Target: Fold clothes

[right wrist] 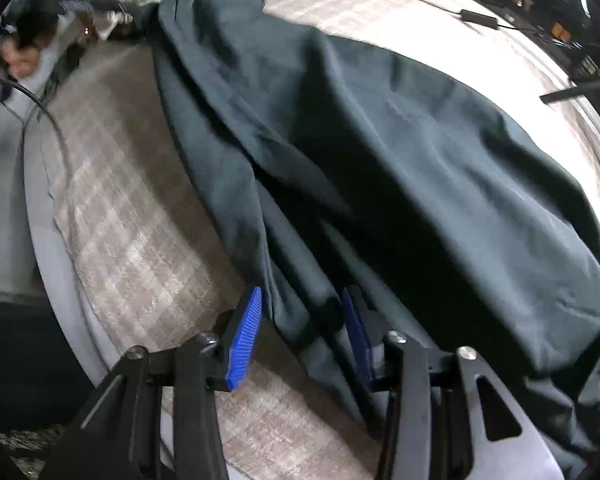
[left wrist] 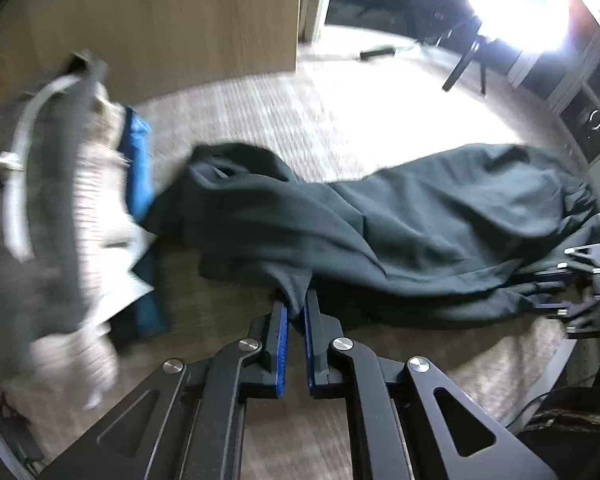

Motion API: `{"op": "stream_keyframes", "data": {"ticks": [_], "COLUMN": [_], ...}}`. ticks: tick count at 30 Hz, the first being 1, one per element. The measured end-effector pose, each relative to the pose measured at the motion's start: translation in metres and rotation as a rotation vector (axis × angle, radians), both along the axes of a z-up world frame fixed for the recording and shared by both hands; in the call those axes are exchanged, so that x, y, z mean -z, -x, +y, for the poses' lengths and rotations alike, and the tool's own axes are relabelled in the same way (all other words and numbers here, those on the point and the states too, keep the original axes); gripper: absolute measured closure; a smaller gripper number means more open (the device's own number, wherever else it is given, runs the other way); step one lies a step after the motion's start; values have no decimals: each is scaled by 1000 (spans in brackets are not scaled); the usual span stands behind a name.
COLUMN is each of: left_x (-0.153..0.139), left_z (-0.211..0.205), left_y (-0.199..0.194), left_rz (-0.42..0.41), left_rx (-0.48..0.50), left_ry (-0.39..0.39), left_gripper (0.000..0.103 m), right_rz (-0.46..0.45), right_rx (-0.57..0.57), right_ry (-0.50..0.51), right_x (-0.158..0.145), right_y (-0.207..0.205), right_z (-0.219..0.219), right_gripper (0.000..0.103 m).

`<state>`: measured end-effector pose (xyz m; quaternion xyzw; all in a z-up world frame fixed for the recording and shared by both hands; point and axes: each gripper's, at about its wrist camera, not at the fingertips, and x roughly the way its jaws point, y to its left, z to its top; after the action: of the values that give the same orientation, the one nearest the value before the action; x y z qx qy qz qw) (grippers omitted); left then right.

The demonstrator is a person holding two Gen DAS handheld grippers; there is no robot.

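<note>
A long dark teal-grey cloth garment [left wrist: 400,224] lies crumpled on the pale woven bed cover [left wrist: 300,120], its long axis running from the left gripper [left wrist: 296,312] across to the right gripper [right wrist: 300,312], one at each end of its near edge. The left gripper's blue pads are closed on a pinch of that hem; the right gripper's jaws stand apart with folds between them, and whether its half-hidden far pad presses the cloth is unclear. A blurred pile of grey, white and blue clothes [left wrist: 80,200] lies left of the left gripper.

We see a dark garment [left wrist: 400,216] of matt soft cloth, creased, on a pale woven cover [left wrist: 300,120] w/ rough texture; gripper pads [right wrist: 244,340] ribbed blue plastic, arms matt black.
</note>
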<state>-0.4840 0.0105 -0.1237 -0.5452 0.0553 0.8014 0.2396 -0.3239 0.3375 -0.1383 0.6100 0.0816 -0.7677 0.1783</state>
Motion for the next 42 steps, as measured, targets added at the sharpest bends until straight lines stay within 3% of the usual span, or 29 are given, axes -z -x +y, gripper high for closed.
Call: {"op": "stream_keyframes", "data": {"ticks": [1, 6, 10, 13, 16, 18, 19, 20, 22, 25, 26, 28, 29, 31, 33, 38, 42], "left_x": [-7, -33, -36, -31, -11, 5, 13, 23, 38, 57, 61, 67, 68, 61, 46, 1, -24], "left_z": [-6, -38, -66, -82, -88, -82, -77, -70, -56, -35, -30, -23, -22, -24, -32, -80, -125], "left_y": [-4, -24, -48, -71, -68, -56, -49, -39, -25, -7, -5, -1, -2, -7, -18, -59, -101], "left_rz": [14, 71, 32, 13, -38, -62, -73, -92, -130, -165, -171, -182, -187, -157, -122, -65, -19], "left_rx": [-2, -35, -72, -63, -102, -116, -121, -125, -130, -127, -127, -124, -122, -118, -120, -181, -340], "left_ry": [3, 42, 40, 76, 63, 37, 22, 1, -19, 0, 20, 51, 54, 50, 36, -28, -13], "left_gripper": [99, 103, 103, 103, 93, 71, 66, 61, 57, 57, 59, 91, 101, 102, 102, 102, 102], "right_rz": [-13, -73, -174, -156, -181, -198, -206, -201, -187, -175, -171, -151, -141, -133, -145, -122, -103], "right_rx": [-6, -23, -40, -26, 5, 20, 27, 10, -28, -96, -119, -159, -177, -210, -224, -198, -239], "right_ry": [2, 51, 317, 308, 214, 204, 199, 195, 188, 175, 154, 91, 62, 1, -16, 31, 201], "right_x": [0, -12, -48, -61, -42, -32, -27, -27, -26, -24, -20, -13, -9, 10, 18, -9, -52], "right_y": [2, 6, -7, -12, -8, -4, -1, -1, -2, -4, -6, -8, -10, -13, -13, -11, -17], "right_z": [0, 2, 12, 20, 23, 22, 21, 17, 3, -17, -24, -38, -43, -59, -63, -56, -66], "right_gripper": [99, 99, 100, 99, 90, 90, 86, 74, 61, 61, 61, 61, 61, 63, 98, 100, 100]}}
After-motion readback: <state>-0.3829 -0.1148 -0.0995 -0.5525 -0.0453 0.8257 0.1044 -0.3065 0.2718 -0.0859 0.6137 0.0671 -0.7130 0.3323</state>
